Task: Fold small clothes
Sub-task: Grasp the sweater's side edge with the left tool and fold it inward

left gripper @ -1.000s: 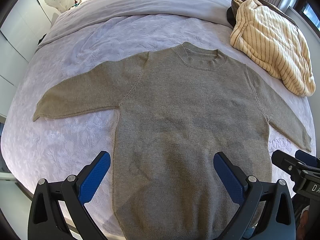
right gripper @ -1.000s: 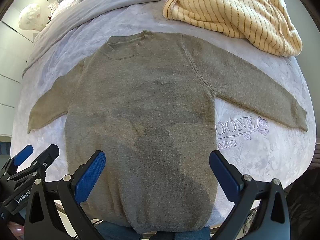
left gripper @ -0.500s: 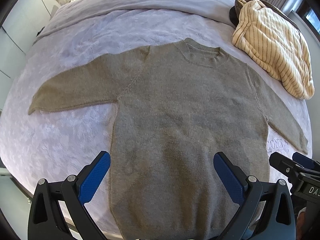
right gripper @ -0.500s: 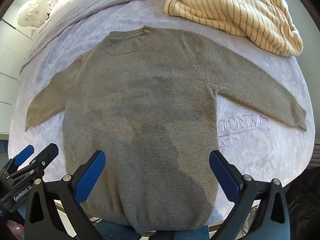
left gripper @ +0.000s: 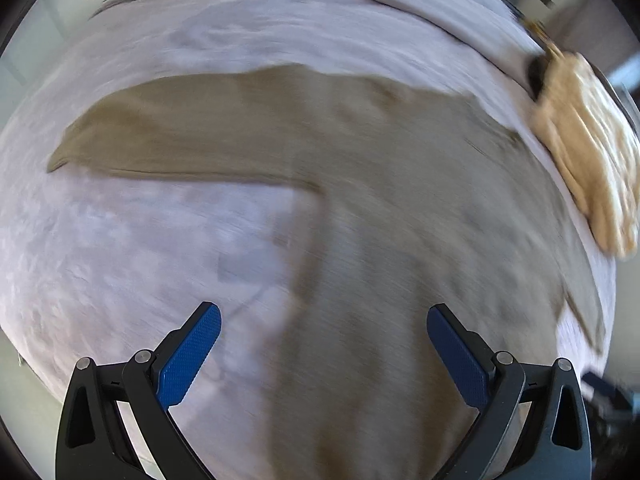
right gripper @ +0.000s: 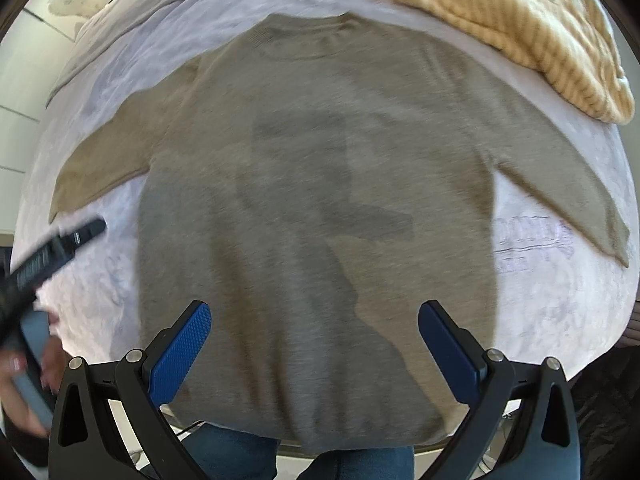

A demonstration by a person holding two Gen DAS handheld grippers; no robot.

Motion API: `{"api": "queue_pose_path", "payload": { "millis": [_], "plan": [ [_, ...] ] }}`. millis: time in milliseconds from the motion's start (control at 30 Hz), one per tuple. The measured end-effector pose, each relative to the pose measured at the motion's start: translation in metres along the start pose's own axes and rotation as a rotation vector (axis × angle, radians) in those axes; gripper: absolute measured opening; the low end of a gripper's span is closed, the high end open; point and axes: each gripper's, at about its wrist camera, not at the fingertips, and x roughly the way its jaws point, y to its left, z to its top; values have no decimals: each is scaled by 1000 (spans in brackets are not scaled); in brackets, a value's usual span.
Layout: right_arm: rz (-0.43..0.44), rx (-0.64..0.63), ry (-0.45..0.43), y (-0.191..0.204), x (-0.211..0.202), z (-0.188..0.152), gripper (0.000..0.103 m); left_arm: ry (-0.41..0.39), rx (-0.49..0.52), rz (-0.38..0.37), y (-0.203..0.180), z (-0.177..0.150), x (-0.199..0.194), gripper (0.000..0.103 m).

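A grey-brown knit sweater (right gripper: 320,184) lies flat on the bed, front up, both sleeves spread out. In the left wrist view the sweater (left gripper: 400,200) is blurred, with its left sleeve (left gripper: 168,136) stretching to the left. My left gripper (left gripper: 324,344) is open and empty above the sweater's left edge and the bedspread. My right gripper (right gripper: 314,340) is open and empty above the sweater's lower body, near the hem. The left gripper also shows in the right wrist view (right gripper: 52,252) at the left edge, held in a hand.
A cream striped garment (right gripper: 520,28) lies bunched at the far right of the bed; it also shows in the left wrist view (left gripper: 588,148). The pale lilac bedspread (left gripper: 120,260) has stitched lettering (right gripper: 528,236) under the right sleeve. The bed's near edge is just below the hem.
The left gripper has swung left and forward fast, so its view is blurred and now centres on the left sleeve. The right gripper has moved closer to the sweater. Both stay open.
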Motion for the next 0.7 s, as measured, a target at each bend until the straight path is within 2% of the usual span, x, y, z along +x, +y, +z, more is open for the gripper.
{"api": "queue_pose_path", "payload": {
  "millis": [167,333,500,600,700],
  "plan": [
    [-13,-37,30,36,20,-4,103,-80,-164,23,97,39,16,103],
    [-64,-69,87,64,44,-5,103,-168,-273,40,181,77,45,103],
    [-89,-98,139,83,61,-9,103,-159,-438,20,237,84,82,103],
    [-85,-123,170,88,66,-16,103,-211,-523,-12,253,73,86,103],
    [-81,-155,197,93,74,-23,103,-263,-543,-3,259,75,82,101]
  ]
}}
